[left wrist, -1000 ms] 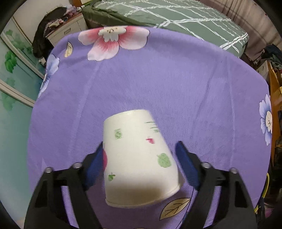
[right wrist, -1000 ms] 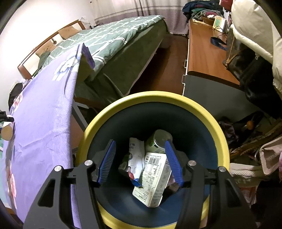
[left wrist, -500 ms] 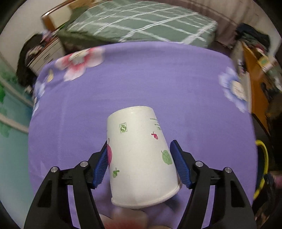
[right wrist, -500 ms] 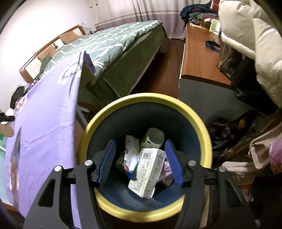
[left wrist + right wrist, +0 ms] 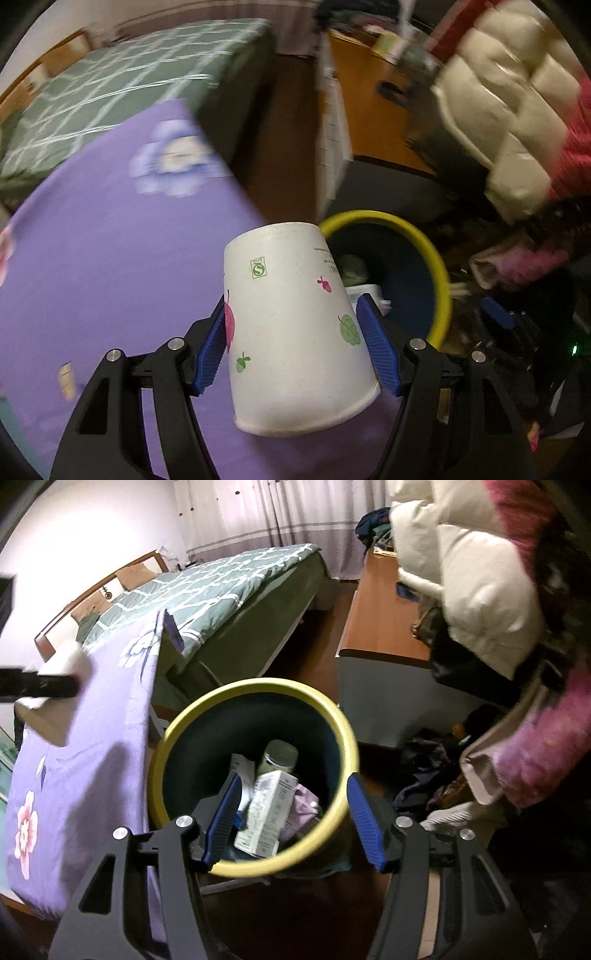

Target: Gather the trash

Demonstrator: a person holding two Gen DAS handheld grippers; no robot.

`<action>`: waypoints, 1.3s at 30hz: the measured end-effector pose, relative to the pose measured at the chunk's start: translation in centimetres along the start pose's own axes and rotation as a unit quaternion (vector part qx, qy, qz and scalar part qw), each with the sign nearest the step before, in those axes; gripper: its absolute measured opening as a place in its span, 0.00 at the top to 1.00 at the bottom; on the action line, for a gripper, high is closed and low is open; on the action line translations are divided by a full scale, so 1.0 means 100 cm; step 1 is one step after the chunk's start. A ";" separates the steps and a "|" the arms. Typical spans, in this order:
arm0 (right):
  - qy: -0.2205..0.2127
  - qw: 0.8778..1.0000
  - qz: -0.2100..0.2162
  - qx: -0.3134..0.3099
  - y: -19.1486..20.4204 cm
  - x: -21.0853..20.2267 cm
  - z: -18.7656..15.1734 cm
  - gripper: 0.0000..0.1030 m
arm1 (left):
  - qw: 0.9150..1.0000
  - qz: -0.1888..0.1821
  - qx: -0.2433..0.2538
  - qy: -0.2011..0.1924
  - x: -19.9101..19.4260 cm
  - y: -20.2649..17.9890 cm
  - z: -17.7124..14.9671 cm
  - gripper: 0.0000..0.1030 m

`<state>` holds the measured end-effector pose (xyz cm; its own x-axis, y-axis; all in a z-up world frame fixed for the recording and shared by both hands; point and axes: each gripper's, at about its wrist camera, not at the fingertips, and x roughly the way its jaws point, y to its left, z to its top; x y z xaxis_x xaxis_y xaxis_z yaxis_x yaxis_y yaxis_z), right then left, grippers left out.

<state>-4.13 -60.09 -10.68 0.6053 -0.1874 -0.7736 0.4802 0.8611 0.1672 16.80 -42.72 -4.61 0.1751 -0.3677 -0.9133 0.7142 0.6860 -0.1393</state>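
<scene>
- Since a second ago, the left gripper (image 5: 297, 349) has clamped onto the paper cup (image 5: 291, 332), lifted it off the purple cloth (image 5: 103, 266) and swung it toward the yellow-rimmed bin (image 5: 436, 273); its jaws have just been closing, and both blue pads now press the cup's sides, base pointing away.
- Cup position relative to the bin: short of the rim on the cloth side, above the cloth's edge — not yet over the opening, as far as the blurred left view allows.
- Right gripper (image 5: 293, 821) hangs over the bin's near rim (image 5: 258, 867), jaws apart with nothing between them; a carton (image 5: 266, 816), a can (image 5: 280, 755) and wrappers lie inside the bin.
- To do the step well, I would carry the cup on until it sits squarely over the dark opening, past the near rim, before letting go.
- Keep the squeeze light — thin paper walls probably buckle under a harder grip, and the cup could pop out early.
- Release low over the opening, so the cup is less likely to glance off the rim or off the carton standing high in the bin.
- Move the right gripper clear of the bin's mouth first, or the two tools may meet there.
</scene>
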 end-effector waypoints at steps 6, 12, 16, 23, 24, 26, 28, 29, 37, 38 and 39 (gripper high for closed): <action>-0.007 1.000 -0.012 0.016 -0.022 -0.015 -0.012 0.44 | 0.999 -0.026 0.036 0.030 0.044 -0.066 0.014 0.34; -0.006 1.000 -0.017 0.021 -0.028 -0.018 -0.017 0.39 | 0.998 -0.020 0.034 0.038 0.091 -0.075 0.027 0.28; -0.004 1.000 -0.015 0.019 -0.025 -0.017 -0.019 0.38 | 0.999 -0.011 0.025 0.027 0.098 -0.067 0.025 0.14; -0.005 1.000 -0.007 0.006 -0.012 -0.019 -0.023 0.37 | 0.997 0.011 0.013 -0.069 0.033 -0.034 0.001 0.06; -0.006 1.000 -0.003 0.003 -0.008 -0.021 -0.023 0.37 | 0.996 0.018 0.011 -0.087 0.021 -0.029 -0.005 0.05; -0.009 1.000 0.003 -0.002 -0.002 -0.024 -0.024 0.35 | 0.989 0.038 0.000 -0.140 -0.015 -0.011 -0.027 0.05; -0.013 1.000 0.009 -0.012 0.007 -0.027 -0.025 0.34 | 0.983 0.055 -0.014 -0.176 -0.043 0.006 -0.047 0.05; -0.014 1.000 0.011 -0.016 0.011 -0.029 -0.026 0.34 | 0.979 0.063 -0.023 -0.193 -0.056 0.016 -0.058 0.05; -0.030 0.997 0.041 -0.058 0.055 -0.045 -0.030 0.28 | 0.940 0.154 -0.110 -0.286 -0.149 0.098 -0.180 0.05; -0.031 0.997 0.044 -0.063 0.060 -0.047 -0.031 0.28 | 0.936 0.160 -0.118 -0.290 -0.156 0.105 -0.193 0.05; -0.033 0.996 0.046 -0.069 0.066 -0.049 -0.032 0.27 | 0.933 0.165 -0.127 -0.295 -0.165 0.113 -0.208 0.05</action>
<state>-5.95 -52.01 -7.79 0.6855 -0.1305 -0.7163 0.3313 0.9319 0.1473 7.87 -15.84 0.88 0.7526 -0.3401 -0.5639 0.3854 0.9218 -0.0416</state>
